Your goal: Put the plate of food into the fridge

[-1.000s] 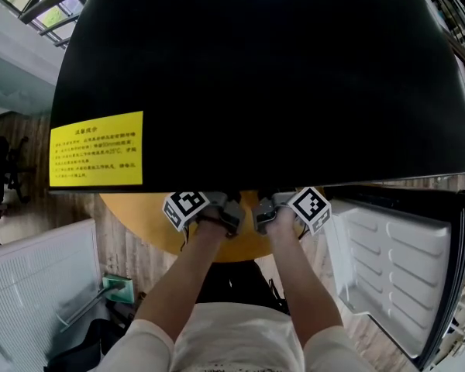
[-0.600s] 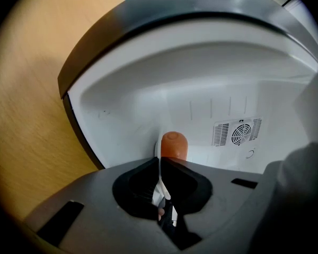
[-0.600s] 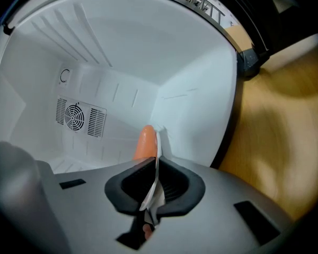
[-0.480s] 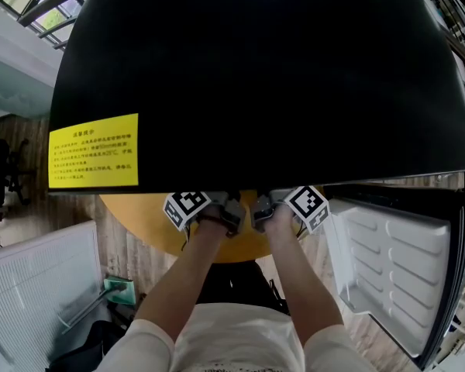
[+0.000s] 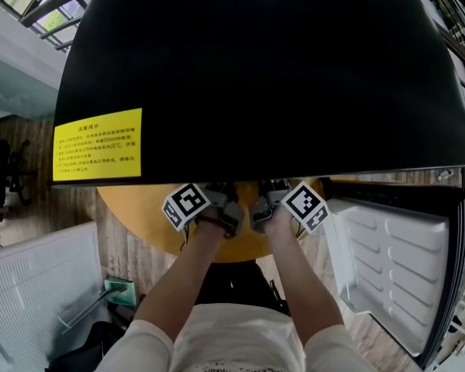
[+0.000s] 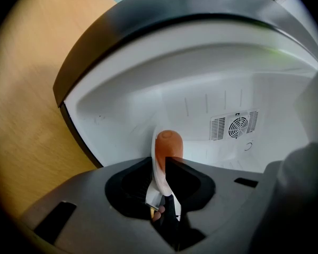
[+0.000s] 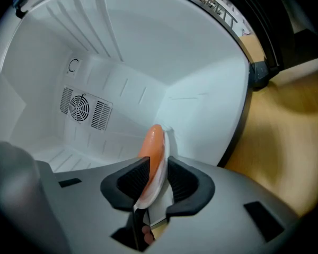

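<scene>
A white plate (image 6: 158,168) carrying orange food (image 6: 168,144) shows edge-on in both gripper views, in front of the fridge's white interior (image 6: 212,89). My left gripper (image 6: 161,187) is shut on one side of the plate. On the other side my right gripper (image 7: 151,181) is shut on the plate (image 7: 160,168), with the orange food (image 7: 151,147) rising above its jaws. In the head view only the marker cubes (image 5: 187,205) (image 5: 304,204) and forearms show; the jaws and the plate are hidden under the fridge's black top (image 5: 263,76).
The fridge door (image 5: 395,262) hangs open at the right, its white shelves facing me. A fan vent (image 7: 86,110) sits on the back wall inside. A round wooden table (image 5: 136,215) lies under my arms. A yellow label (image 5: 98,144) is stuck on the fridge top.
Both grippers have edged slightly forward, further under the fridge's top edge, still holding the plate. Little else differs.
</scene>
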A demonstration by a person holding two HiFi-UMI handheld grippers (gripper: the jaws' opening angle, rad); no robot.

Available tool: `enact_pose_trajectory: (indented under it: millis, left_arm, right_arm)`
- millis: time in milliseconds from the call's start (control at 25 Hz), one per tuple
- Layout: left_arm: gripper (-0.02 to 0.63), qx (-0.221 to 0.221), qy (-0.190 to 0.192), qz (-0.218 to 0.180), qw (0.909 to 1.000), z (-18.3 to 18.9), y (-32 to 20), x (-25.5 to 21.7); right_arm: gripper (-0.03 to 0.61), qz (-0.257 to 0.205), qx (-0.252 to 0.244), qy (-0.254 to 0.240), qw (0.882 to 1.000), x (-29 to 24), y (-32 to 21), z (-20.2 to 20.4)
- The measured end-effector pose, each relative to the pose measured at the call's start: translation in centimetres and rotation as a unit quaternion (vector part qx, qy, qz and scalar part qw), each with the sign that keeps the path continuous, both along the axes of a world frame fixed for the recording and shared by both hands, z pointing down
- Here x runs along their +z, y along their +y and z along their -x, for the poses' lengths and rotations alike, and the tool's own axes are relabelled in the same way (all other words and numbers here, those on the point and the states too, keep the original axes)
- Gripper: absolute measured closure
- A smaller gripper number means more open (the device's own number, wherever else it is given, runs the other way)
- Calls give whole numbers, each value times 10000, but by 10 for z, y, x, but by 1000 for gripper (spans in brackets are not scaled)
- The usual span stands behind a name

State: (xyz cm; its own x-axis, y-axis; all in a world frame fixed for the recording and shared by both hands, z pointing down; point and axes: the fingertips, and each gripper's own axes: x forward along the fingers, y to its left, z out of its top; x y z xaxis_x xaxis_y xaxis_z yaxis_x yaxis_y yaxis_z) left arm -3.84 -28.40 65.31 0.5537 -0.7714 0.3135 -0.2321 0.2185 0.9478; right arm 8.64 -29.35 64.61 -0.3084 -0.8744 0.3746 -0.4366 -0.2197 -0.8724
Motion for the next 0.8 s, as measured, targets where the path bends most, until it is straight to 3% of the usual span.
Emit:
enact_pose_trajectory:
  millis: [240,800]
  left_arm:
    - [532,-71,-13,-47,10000,4,-1,-3]
    - [528,129,-300,-135,9994,9,26,-18]
  right_arm:
    - [462,36,39,316,9995,-3,2,-8]
    - [462,61,-75,348,9993,-13,39,-15]
